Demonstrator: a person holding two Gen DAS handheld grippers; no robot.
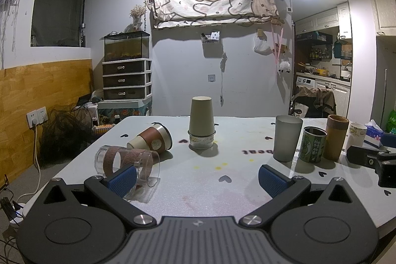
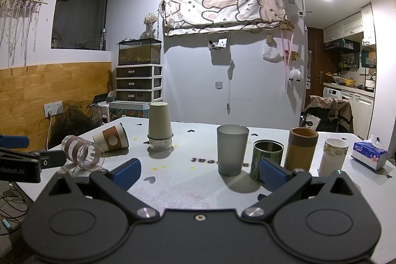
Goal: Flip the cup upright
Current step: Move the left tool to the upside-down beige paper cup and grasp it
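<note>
A clear glass cup with brown bands (image 1: 123, 162) lies on its side at the table's front left; it also shows in the right wrist view (image 2: 83, 152). A paper cup with a brown sleeve (image 1: 152, 141) (image 2: 112, 139) lies on its side behind it. A beige paper cup (image 1: 201, 115) (image 2: 159, 121) stands upside down on a small patterned cup. My left gripper (image 1: 196, 181) is open and empty; its left blue pad (image 1: 123, 180) overlaps the clear cup's rim in the view. My right gripper (image 2: 200, 173) is open and empty in front of the upright cups.
Upright on the white table (image 1: 222, 180): a frosted grey tumbler (image 2: 231, 150), a green tin (image 2: 267, 156), a brown cylinder cup (image 2: 300, 149), a white patterned cup (image 2: 333, 156). A tissue box (image 2: 370, 156) sits at far right. The other gripper shows at each view's edge.
</note>
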